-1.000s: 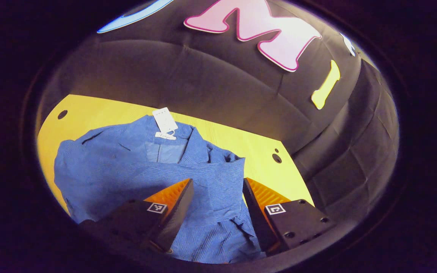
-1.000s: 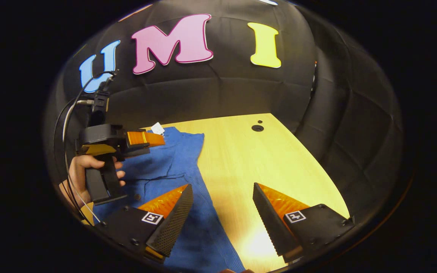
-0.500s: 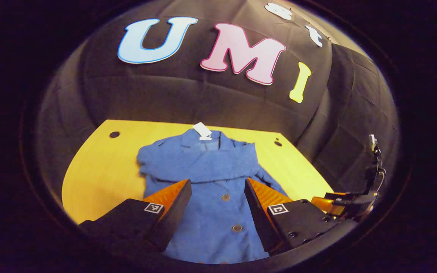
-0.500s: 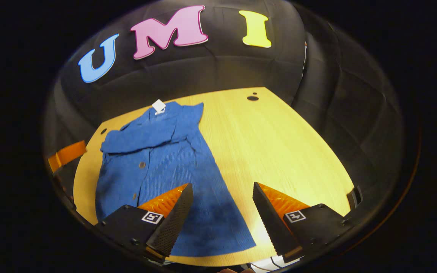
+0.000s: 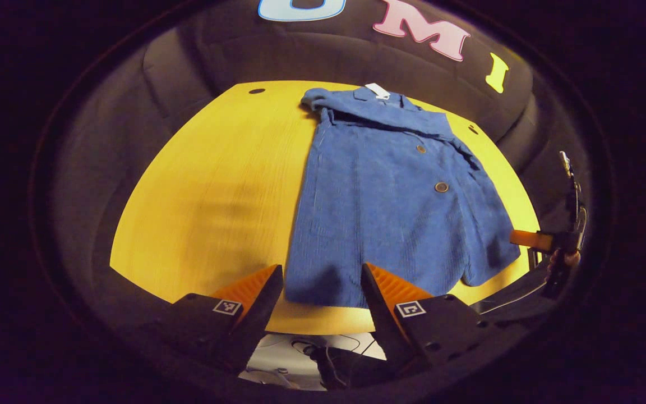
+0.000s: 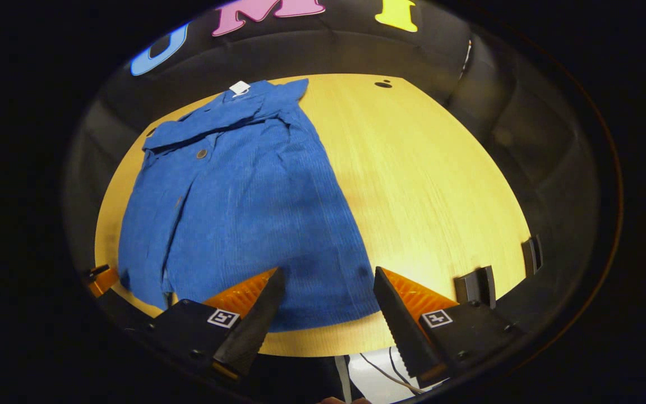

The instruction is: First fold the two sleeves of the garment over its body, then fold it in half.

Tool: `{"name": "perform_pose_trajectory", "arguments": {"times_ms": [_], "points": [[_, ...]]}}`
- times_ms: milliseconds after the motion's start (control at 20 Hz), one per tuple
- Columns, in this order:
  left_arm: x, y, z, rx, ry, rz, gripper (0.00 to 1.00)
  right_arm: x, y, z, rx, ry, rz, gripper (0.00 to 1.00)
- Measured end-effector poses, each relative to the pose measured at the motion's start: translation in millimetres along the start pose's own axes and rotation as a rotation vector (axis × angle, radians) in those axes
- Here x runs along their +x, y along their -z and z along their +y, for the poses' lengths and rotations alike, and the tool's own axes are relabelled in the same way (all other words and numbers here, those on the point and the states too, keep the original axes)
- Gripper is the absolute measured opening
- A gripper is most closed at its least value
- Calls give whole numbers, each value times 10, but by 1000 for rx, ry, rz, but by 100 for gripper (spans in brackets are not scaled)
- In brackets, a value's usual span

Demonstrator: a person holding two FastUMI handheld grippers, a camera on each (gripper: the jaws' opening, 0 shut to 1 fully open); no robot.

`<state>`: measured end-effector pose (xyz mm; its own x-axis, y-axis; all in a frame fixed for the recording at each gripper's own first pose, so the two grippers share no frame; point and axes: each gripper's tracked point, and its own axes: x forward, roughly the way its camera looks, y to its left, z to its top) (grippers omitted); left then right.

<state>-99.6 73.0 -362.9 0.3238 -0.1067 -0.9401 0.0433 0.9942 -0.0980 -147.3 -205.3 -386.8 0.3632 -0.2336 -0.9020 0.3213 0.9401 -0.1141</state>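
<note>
A jacket (image 5: 390, 202) is lying flat on a table (image 5: 216, 185), collar toward the far wall; both sleeves (image 5: 379, 112) are lying across its chest.

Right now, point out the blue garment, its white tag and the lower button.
blue garment (image 5: 379, 224): left gripper view, middle of the body panel.
white tag (image 6: 239, 87): right gripper view, centre of the tag at the collar.
lower button (image 5: 441, 187): left gripper view, the button's face.

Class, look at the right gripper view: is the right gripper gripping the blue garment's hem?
No: the right gripper is open above the garment, holding nothing.
</note>
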Motion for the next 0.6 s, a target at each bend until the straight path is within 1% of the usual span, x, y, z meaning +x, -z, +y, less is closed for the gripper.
{"name": "perform_pose_trajectory", "arguments": {"times_ms": [50,150,200,250,300,350,400,450,500,550,600], "points": [[41,11,33,-3,-13,10,83,26,55,-29,4,5,16,100],[80,1,10,-16,-4,26,83,80,191,-54,12,6,61,100],[61,-33,15,-12,-13,24,82,96,239,-77,14,15,71,94],[98,-52,28,1,-13,23,83,117,257,-87,21,21,75,100],[117,-76,41,19,-26,27,82,132,275,-76,35,20,76,100],[137,-51,37,40,-42,40,82,137,283,-38,59,2,81,100],[137,-47,40,62,-64,50,82,184,270,-45,72,4,87,91],[136,-54,0,72,-66,52,79,171,263,-47,62,2,86,98],[147,-67,-58,74,-62,53,79,163,244,-26,46,-2,85,98],[151,-68,-103,78,-65,54,69,174,244,23,36,-12,90,98],[159,-73,-141,77,-63,54,64,199,265,72,24,-15,95,79]]}}
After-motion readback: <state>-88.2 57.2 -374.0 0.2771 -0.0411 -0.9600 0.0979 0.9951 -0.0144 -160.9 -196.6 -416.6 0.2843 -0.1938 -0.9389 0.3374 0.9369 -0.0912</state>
